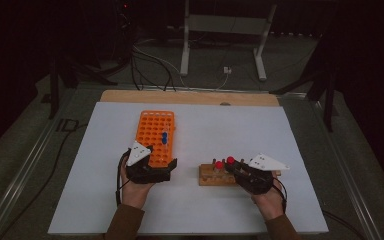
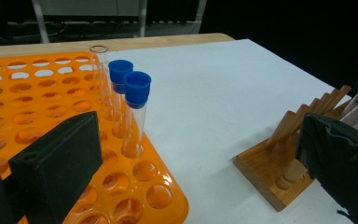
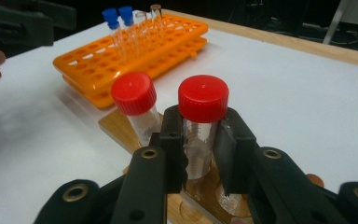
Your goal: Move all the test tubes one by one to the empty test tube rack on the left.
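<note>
While the left gripper point(image 1: 157, 169) rests at the near end of the orange rack point(image 1: 155, 131), its fingers point(image 2: 60, 168) stand spread with nothing between them. In that rack stand two blue-capped tubes point(image 2: 135, 109) and an uncapped one. Further right on the white tabletop point(image 1: 220, 125) sits the wooden stand point(image 1: 214, 176), well apart from the rack. The right gripper point(image 3: 203, 149) has its fingers closed around a red-capped tube point(image 3: 201, 123), seemingly seated in the stand; a second red-capped tube point(image 3: 135, 105) stands just beside it.
</note>
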Action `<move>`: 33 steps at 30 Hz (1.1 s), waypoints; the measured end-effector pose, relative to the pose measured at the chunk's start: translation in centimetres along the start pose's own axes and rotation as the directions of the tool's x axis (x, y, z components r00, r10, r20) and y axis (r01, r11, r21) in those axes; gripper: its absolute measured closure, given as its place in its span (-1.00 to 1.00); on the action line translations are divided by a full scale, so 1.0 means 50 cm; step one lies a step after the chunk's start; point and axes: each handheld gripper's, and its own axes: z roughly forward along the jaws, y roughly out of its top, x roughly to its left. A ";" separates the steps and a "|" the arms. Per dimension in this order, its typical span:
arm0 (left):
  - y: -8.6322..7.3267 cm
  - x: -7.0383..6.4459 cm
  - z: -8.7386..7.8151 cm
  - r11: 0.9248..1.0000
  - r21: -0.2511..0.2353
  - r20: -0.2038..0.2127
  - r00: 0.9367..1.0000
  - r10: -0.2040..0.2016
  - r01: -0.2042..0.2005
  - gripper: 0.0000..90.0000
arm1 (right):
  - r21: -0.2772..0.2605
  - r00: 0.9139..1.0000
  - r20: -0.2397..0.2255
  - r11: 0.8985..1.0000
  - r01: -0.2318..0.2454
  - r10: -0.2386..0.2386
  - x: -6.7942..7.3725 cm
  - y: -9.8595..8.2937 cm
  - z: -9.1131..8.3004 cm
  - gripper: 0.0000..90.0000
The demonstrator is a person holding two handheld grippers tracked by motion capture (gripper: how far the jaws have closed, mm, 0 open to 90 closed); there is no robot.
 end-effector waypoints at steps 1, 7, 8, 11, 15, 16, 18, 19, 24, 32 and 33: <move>0.000 0.000 0.000 1.000 0.000 -0.001 1.000 0.000 0.000 -0.98 | -0.005 1.000 0.001 1.000 -0.002 0.002 0.000 0.002 -0.003 0.66; 0.000 -0.003 0.001 1.000 -0.002 0.000 1.000 0.004 -0.004 -0.98 | -0.028 1.000 0.004 1.000 -0.005 0.005 0.003 0.011 -0.014 0.66; 0.000 -0.003 0.001 1.000 -0.002 -0.001 1.000 0.005 -0.005 -0.98 | -0.031 1.000 0.004 1.000 -0.006 0.006 0.003 0.012 -0.016 0.66; 0.000 -0.004 0.001 1.000 -0.003 -0.001 1.000 0.008 -0.008 -0.98 | -0.043 1.000 0.006 0.999 -0.005 0.005 0.004 0.018 -0.022 0.66; 0.000 -0.007 0.002 1.000 -0.003 0.001 1.000 0.012 -0.012 -0.98 | -0.070 1.000 0.010 0.998 -0.001 0.001 0.006 0.029 -0.036 0.66; 0.000 -0.008 0.002 1.000 -0.004 0.001 1.000 0.014 -0.014 -0.98 | -0.078 1.000 0.010 0.997 -0.002 0.002 0.008 0.032 -0.040 0.66; 0.000 -0.010 0.003 1.000 -0.005 0.000 1.000 0.015 -0.015 -0.98 | -0.092 1.000 0.015 0.996 0.000 0.001 0.009 0.038 -0.047 0.66; 0.000 -0.011 0.003 1.000 -0.005 0.000 1.000 0.017 -0.017 -0.98 | -0.099 1.000 0.018 0.995 0.004 -0.002 0.010 0.041 -0.050 0.66; 0.001 -0.014 0.003 1.000 -0.006 0.011 1.000 0.021 -0.021 -0.98 | -0.121 1.000 0.020 0.993 0.004 -0.001 0.011 0.052 -0.065 0.66; 0.008 -0.026 0.000 0.999 -0.020 0.036 0.999 0.041 -0.040 -0.98 | -0.138 1.000 0.000 0.990 0.018 -0.019 0.025 0.067 -0.078 0.66; 0.009 -0.028 -0.001 0.999 -0.022 0.039 0.998 0.043 -0.042 -0.98 | -0.137 1.000 -0.003 0.990 0.023 -0.024 0.028 0.069 -0.079 0.66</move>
